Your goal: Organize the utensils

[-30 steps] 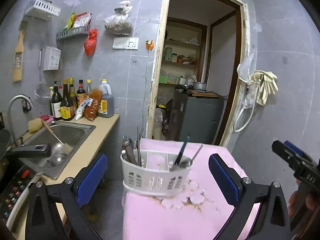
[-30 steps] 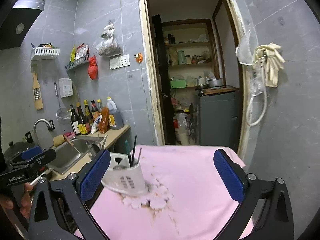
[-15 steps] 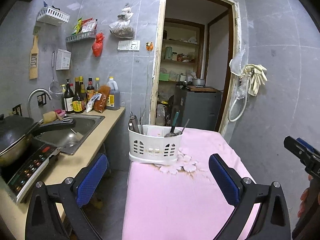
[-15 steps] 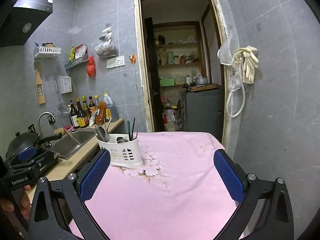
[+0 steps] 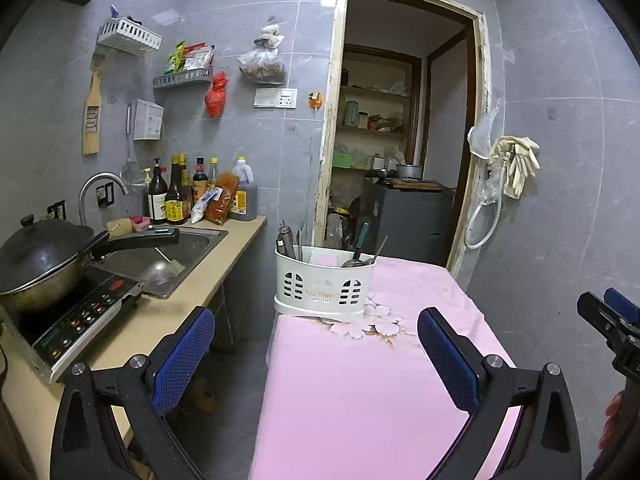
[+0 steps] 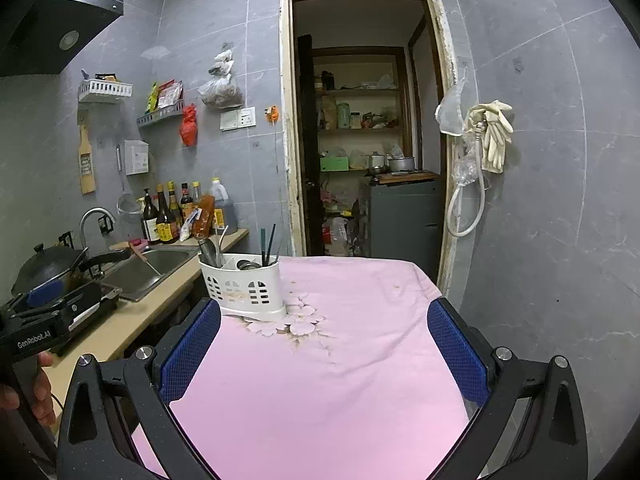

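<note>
Both grippers (image 5: 316, 350) (image 6: 324, 340) have backed farther from the caddy (image 5: 325, 286).

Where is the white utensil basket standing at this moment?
In both views the white utensil basket stands on the pink table, at its far left corner beside the counter, on the flower print.

Ahead of me, mid-frame in my left view, a white plastic slotted utensil caddy (image 5: 324, 286) stands upright on the pink tablecloth's far left corner. Metal-handled utensils (image 5: 286, 240) stick up from its left compartment; a dark-handled spoon (image 5: 360, 250) leans in the right one. My right view shows two dark chopsticks (image 6: 267, 245) upright.
</note>
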